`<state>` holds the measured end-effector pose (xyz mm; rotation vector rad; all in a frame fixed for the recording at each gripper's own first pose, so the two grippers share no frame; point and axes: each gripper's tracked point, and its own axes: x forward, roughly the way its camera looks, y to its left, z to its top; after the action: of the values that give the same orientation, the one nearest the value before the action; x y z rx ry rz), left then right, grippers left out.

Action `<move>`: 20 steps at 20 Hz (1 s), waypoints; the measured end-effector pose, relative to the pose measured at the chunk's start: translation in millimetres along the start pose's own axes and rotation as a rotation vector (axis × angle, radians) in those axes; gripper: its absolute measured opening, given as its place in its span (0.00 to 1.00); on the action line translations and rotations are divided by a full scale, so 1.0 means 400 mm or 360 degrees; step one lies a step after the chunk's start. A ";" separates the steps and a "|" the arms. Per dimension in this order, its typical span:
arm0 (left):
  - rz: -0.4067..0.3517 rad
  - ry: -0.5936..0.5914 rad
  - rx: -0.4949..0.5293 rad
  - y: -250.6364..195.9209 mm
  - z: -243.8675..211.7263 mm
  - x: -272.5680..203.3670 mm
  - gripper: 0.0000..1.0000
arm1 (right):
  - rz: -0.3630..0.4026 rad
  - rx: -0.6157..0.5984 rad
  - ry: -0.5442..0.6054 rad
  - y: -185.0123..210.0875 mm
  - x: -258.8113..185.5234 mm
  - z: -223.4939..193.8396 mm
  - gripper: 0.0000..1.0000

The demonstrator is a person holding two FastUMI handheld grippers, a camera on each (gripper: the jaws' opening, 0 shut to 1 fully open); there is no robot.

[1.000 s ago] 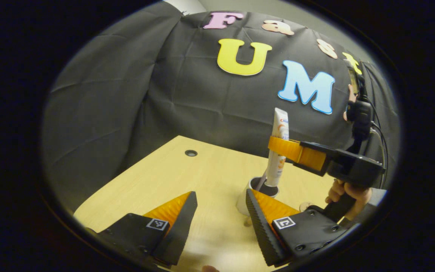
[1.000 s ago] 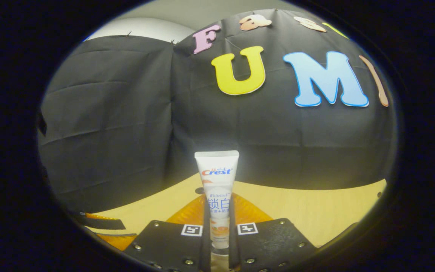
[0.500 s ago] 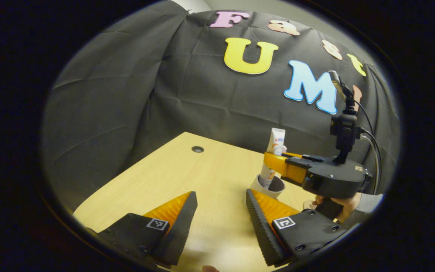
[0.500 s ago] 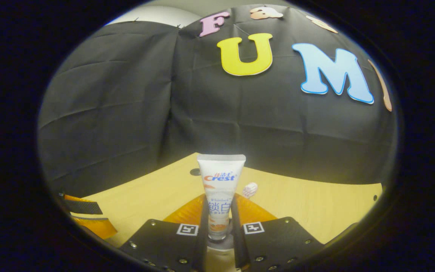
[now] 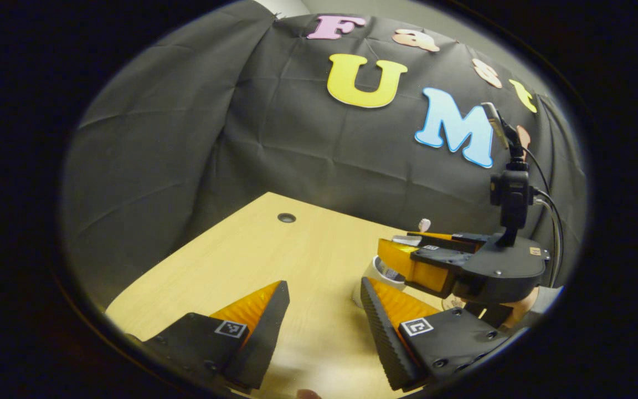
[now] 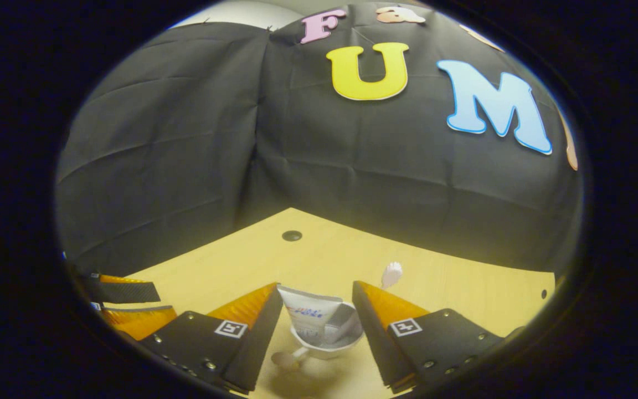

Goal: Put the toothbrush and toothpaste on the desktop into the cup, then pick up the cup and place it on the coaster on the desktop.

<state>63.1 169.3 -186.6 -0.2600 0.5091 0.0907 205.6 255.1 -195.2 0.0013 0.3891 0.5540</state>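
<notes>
My right tongs [image 6: 316, 310] stand wide around the cup [image 6: 327, 342], mid-bench, toothpaste [image 6: 309, 316] and toothbrush [image 6: 391, 272] inside; my left tongs [image 5: 322, 310] gape empty nearby. The cup looks rigid, smooth, top-heavy: I'd grip its wall low.

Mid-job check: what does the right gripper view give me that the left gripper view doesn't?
Right gripper view: the toothpaste sitting inside the cup, with the open right hand-held gripper straddling it. Left gripper view: that hand-held gripper seen from outside, the hand holding it, and the open left hand-held gripper up close. Both: the cup, the toothbrush head, the table.
</notes>
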 end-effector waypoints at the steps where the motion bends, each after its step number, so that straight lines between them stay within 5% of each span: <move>1: -0.0003 0.0002 0.0005 -0.005 0.002 0.003 0.86 | -0.0006 -0.0003 -0.0026 -0.002 -0.004 0.013 0.80; 11: -0.0127 0.0042 0.0055 -0.120 0.009 0.039 0.85 | -0.0067 0.0105 -0.0280 -0.073 -0.172 0.174 0.79; 20: -0.0279 0.0314 0.0285 -0.259 -0.069 0.146 0.85 | -0.0254 0.0211 -0.0299 -0.220 -0.351 0.179 0.79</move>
<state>116.4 63.5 -215.2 -0.1374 0.6840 -0.1521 167.2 115.4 -87.3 0.1480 0.2392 0.3661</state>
